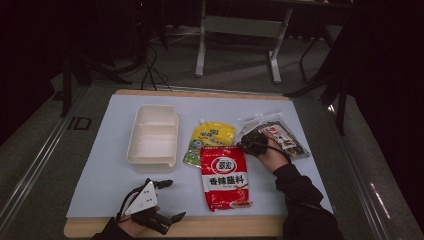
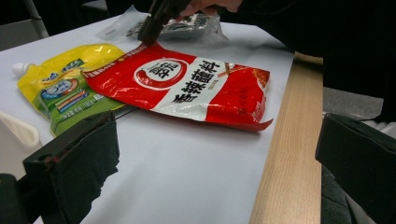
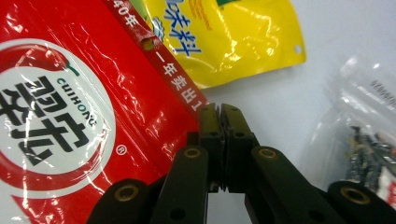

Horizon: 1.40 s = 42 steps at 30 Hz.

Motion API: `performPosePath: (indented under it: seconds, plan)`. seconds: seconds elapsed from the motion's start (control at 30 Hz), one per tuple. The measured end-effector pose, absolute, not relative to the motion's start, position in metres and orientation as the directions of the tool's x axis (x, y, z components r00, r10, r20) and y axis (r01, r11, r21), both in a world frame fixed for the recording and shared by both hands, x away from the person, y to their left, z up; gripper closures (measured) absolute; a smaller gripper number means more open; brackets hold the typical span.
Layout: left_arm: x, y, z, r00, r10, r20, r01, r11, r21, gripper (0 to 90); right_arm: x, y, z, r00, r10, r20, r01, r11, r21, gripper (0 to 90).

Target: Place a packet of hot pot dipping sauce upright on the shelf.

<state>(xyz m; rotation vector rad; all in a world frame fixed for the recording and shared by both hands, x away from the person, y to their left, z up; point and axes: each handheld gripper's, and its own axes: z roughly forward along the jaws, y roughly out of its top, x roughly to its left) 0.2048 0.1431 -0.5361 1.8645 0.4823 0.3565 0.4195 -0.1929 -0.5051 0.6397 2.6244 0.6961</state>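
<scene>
Table (image 1: 100, 165) carries the red sauce packet (image 1: 224, 176) at centre, six o'clock of the yellow pouch (image 1: 214, 136). I judge it light, floppy and slick, best pinched by its sealed edge. My right gripper (image 3: 220, 112) is pressed together at its corner, seemingly on nothing; the left gripper view shows the left gripper's (image 1: 167, 200) jaws apart.

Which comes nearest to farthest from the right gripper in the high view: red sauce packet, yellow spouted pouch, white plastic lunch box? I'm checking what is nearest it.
From the right gripper:
1. Red sauce packet, its top corner right at the gripper's tip.
2. Yellow spouted pouch, just left of it.
3. White plastic lunch box, far left on the mat.
</scene>
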Motion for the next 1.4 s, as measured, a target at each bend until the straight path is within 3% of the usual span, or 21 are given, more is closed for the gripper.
performPosePath:
  seconds: [0.73, 0.87, 1.03, 1.4]
  plan:
    - [0.205, 0.138, -0.532, 0.85, 0.525, 0.038, 0.144, -0.302, 0.942, 0.6, 0.388, -0.205, -0.461, -0.829, 0.501, -0.249, 0.25, 0.73, 0.635, 89.3]
    - [0.202, 0.125, -0.52, 0.829, 0.559, 0.005, 0.205, -0.312, 0.928, 0.6, 0.376, -0.207, -0.446, -0.828, 0.487, -0.277, 0.21, 0.728, 0.653, 89.4]
    - [0.207, 0.115, -0.511, 0.85, 0.519, -0.093, 0.269, -0.274, 0.923, 0.6, 0.363, -0.207, -0.43, -0.828, 0.468, -0.31, 0.162, 0.728, 0.666, 89.4]
    - [0.227, 0.092, -0.498, 0.851, 0.521, -0.068, 0.286, -0.351, 0.892, 0.6, 0.32, -0.204, -0.395, -0.828, 0.41, -0.382, 0.033, 0.716, 0.698, 89.6]
